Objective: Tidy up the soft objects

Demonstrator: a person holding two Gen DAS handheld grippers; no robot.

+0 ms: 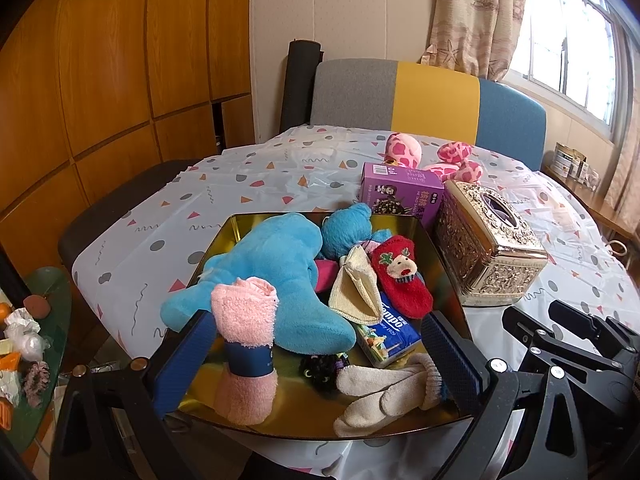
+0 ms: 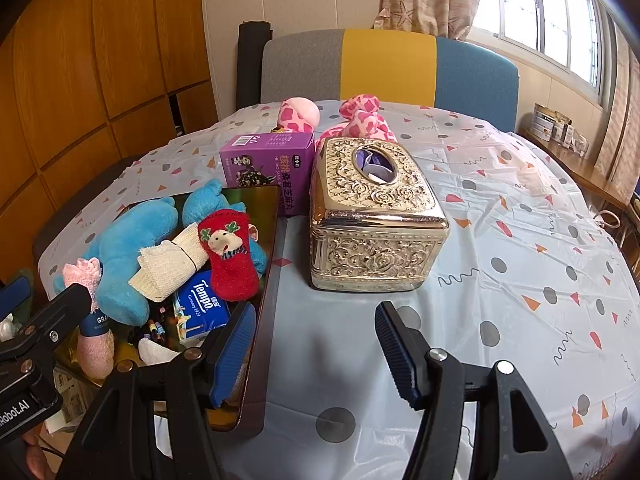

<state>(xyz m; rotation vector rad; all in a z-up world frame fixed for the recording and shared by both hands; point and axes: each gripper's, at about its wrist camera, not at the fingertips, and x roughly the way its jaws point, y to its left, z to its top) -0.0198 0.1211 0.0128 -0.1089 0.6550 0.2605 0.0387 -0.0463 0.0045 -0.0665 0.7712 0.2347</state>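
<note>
A gold tray point(image 1: 280, 219) point(image 2: 273, 240) holds a blue plush point(image 1: 276, 276) point(image 2: 124, 252), a red sock with a reindeer face point(image 1: 400, 280) point(image 2: 232, 268), a cream cloth point(image 1: 356, 292), a Tempo tissue pack point(image 1: 390, 336), white gloves point(image 1: 384, 392) and a pink rolled towel point(image 1: 244, 320) with a dark band. My left gripper point(image 1: 320, 360) stands open over the tray's near end, and the towel is beside its left finger, not pinched. My right gripper point(image 2: 318, 354) is open over the tablecloth beside the tray's right edge, with nothing held. A pink spotted plush point(image 1: 404, 148) point(image 2: 362, 118) lies at the table's far side.
An ornate gold tissue box point(image 2: 372, 216) point(image 1: 488, 244) stands right of the tray, with a purple carton point(image 2: 268, 164) point(image 1: 400, 192) behind it. A striped chair back point(image 2: 384, 64) is at the far edge. A small side table point(image 1: 36, 320) with clutter sits to the left.
</note>
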